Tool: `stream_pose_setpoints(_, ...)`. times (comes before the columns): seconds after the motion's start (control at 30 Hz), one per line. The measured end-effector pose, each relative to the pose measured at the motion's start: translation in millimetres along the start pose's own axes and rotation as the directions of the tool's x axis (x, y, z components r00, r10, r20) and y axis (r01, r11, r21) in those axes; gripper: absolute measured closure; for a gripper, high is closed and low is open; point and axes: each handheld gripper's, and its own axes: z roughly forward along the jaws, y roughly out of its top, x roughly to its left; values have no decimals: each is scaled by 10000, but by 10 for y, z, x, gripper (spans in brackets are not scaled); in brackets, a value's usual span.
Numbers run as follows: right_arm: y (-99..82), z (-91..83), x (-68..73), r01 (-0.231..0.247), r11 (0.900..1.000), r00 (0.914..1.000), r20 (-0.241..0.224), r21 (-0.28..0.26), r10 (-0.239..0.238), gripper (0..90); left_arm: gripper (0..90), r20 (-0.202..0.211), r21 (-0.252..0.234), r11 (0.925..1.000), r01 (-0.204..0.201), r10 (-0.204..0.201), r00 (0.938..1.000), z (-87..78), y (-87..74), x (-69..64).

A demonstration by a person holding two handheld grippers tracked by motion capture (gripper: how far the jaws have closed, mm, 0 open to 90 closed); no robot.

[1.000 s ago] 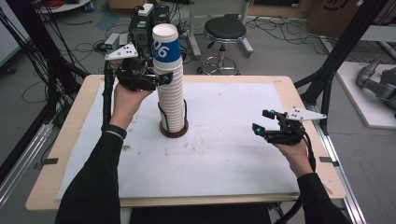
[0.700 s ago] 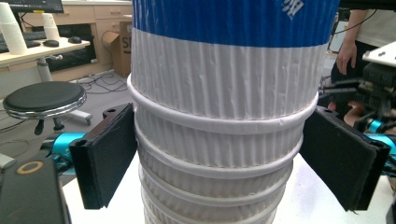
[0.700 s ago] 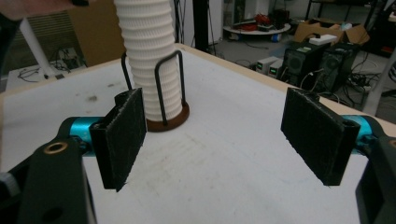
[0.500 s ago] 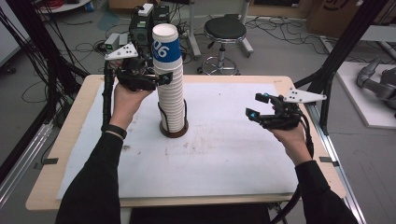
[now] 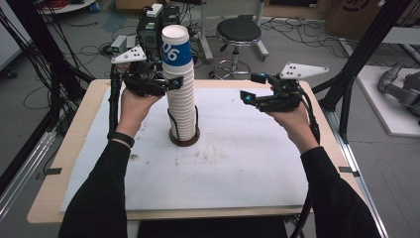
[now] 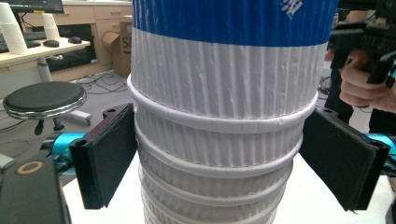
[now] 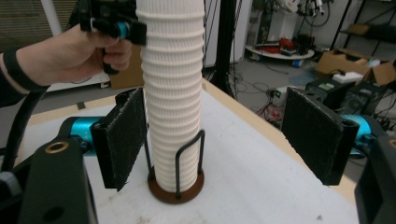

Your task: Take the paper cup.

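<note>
bench: wooden table (image 5: 64, 163), white mat (image 5: 237, 168) with faint stains | behind table: black round stool (image 5: 239, 32), cables (image 5: 89, 49) on grey floor | right: cardboard boxes (image 7: 341, 63) | far desk (image 6: 42, 46): two white cup stacks (image 6: 11, 28), keyboard

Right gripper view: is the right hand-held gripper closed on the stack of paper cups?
No: the right hand-held gripper is open, its black pads well apart, and the stack of paper cups stands farther off in its wire holder.

— Position of the cup stack (image 5: 181, 99)?
— Upright in a brown holder (image 5: 184, 140), mid-table.
— Grippers?
— Left gripper (image 5: 171, 84) against the stack below the blue-banded top cup (image 5: 176, 47); right gripper (image 5: 250, 88) raised, apart, jaws just narrowing on nothing.
</note>
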Motion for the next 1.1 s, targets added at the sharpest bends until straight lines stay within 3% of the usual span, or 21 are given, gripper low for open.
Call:
stream_pose_setpoints(0.23, 272, 177, 14, 310, 9995, 9992, -262, -41, -311, 234, 134, -6, 22, 10000, -5, 5, 10000, -2, 3, -3)
stream_pose_setpoints(0.63, 699, 536, 10, 164, 9996, 9978, -638, -230, -178, 232, 134, 0, 17, 10000, -8, 8, 10000, -3, 2, 1)
stream_pose_setpoints(0.9, 1038, 802, 102, 310, 9991, 9951, -925, -298, -337, 223, 134, -8, 7, 10000, 18, -18, 10000, -2, 1, 8)
stream_pose_setpoints(1.1, 1170, 944, 146, 220, 9991, 9941, -1058, -367, -258, 219, 134, 10, 41, 10000, 33, -33, 10000, 0, 5, 13)
